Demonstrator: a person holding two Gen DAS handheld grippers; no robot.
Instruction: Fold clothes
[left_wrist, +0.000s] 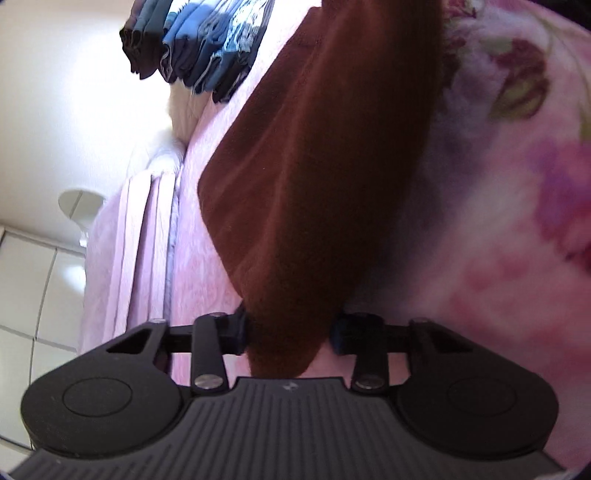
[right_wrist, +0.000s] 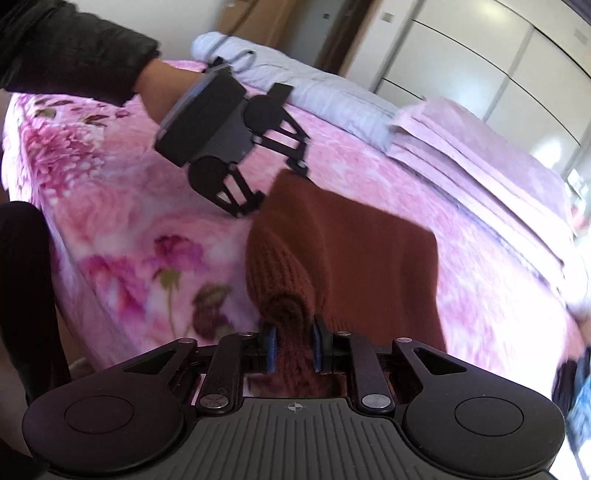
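A rust-brown knitted sweater (right_wrist: 362, 258) hangs between both grippers over the pink floral bedspread (right_wrist: 110, 206). My right gripper (right_wrist: 292, 349) is shut on a ribbed edge of the sweater, which bunches between its blue pads. My left gripper (left_wrist: 290, 332) is shut on another part of the sweater (left_wrist: 325, 166), which stretches away from it. In the right wrist view the left gripper (right_wrist: 280, 188) is held by a hand at the sweater's far end.
A stack of folded blue and dark clothes (left_wrist: 199, 48) lies at the far end of the bed. Folded pink sheets (right_wrist: 480, 147) and a pale blue pillow (right_wrist: 303, 81) lie along the bed. White tiled floor (left_wrist: 37, 295) borders the bed, with wardrobes (right_wrist: 498, 48) beyond.
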